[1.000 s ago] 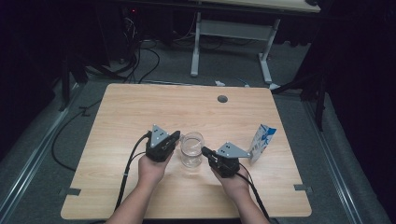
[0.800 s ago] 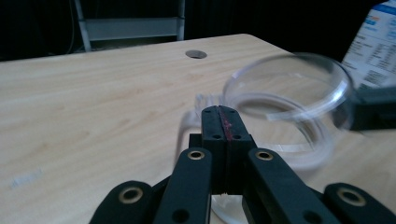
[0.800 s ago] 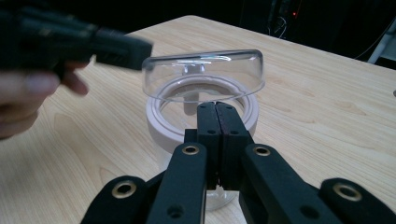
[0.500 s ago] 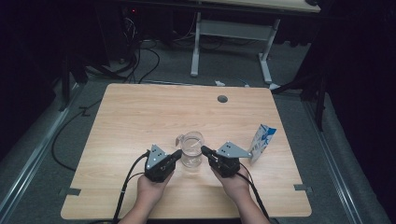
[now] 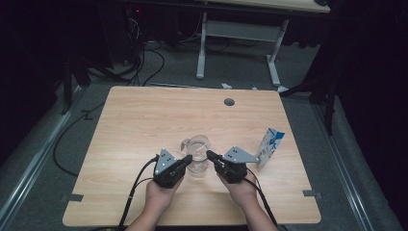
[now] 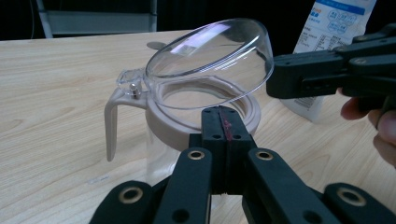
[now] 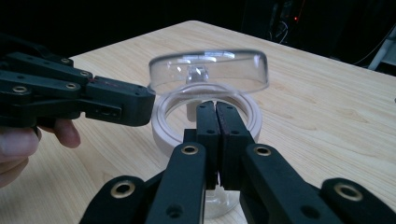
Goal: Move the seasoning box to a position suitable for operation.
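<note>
Both hand-held grippers (image 5: pixel 186 159) (image 5: pixel 210 155) flank the jug (image 5: pixel 197 153), jaws closed.

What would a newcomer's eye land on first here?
A clear jug near the table's front edge, its hinged lid tipped up over the beige rim. The left gripper and right gripper flank it, jaws shut. A blue-and-white carton stands to the right on the wooden table.

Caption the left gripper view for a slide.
Shut left gripper at the beige rim of a clear pitcher, hinged lid raised, right gripper alongside.
</note>
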Available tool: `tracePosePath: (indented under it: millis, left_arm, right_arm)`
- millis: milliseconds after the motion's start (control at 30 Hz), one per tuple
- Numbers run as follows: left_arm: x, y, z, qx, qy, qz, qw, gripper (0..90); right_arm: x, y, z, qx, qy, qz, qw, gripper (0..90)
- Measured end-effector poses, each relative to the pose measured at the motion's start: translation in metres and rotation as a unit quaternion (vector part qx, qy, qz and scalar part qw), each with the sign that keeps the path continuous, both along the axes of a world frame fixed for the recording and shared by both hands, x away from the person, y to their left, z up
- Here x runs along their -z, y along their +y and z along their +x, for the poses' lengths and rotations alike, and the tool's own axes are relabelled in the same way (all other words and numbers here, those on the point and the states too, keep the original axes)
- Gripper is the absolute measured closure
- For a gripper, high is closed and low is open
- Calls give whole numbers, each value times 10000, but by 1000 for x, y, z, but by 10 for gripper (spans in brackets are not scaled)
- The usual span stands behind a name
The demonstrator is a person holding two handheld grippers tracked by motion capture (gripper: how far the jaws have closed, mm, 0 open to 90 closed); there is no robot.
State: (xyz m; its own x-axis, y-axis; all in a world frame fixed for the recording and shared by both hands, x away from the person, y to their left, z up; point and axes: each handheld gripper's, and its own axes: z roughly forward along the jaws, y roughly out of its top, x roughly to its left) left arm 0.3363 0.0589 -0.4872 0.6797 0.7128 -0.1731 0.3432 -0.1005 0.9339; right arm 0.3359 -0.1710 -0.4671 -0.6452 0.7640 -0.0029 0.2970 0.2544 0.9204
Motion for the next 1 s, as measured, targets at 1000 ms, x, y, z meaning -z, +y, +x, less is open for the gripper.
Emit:
tracePosePath:
  millis: [1000]
  left_arm:
    - [-11,14,16,-539,-40,-402,9977,899]
  right_arm:
    - [11,2,4,-19,-28,-59,10000,900]
